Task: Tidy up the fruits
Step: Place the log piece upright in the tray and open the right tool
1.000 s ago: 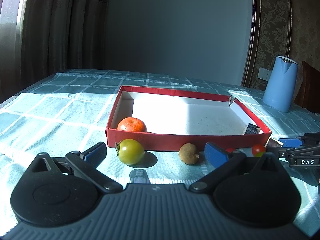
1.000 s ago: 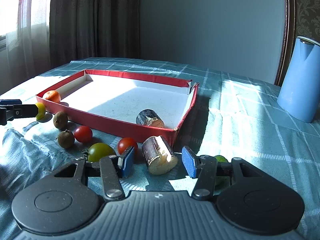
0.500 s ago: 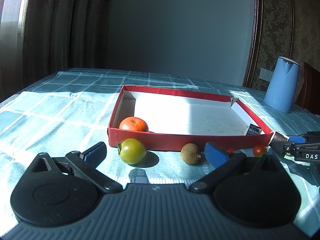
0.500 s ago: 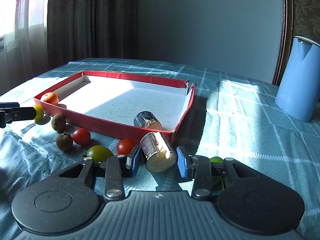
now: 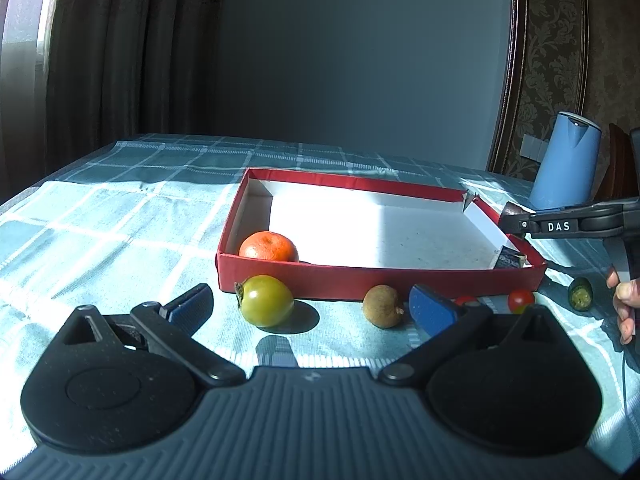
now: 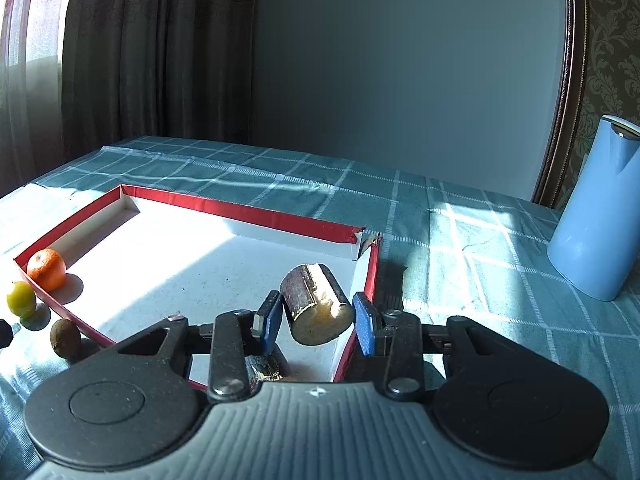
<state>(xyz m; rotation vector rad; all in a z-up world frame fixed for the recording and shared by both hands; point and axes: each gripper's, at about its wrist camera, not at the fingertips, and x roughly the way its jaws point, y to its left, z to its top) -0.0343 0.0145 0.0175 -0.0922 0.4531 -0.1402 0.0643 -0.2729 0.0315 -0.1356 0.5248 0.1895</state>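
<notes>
Right wrist view: we are seeing the right gripper pinching a cut cane piece, lifted above the red box's near right corner. A second cane piece is lying inside below; an orange is sitting far left. Our left gripper is hovering, jaws spread, around a green tomato outside the box.
</notes>
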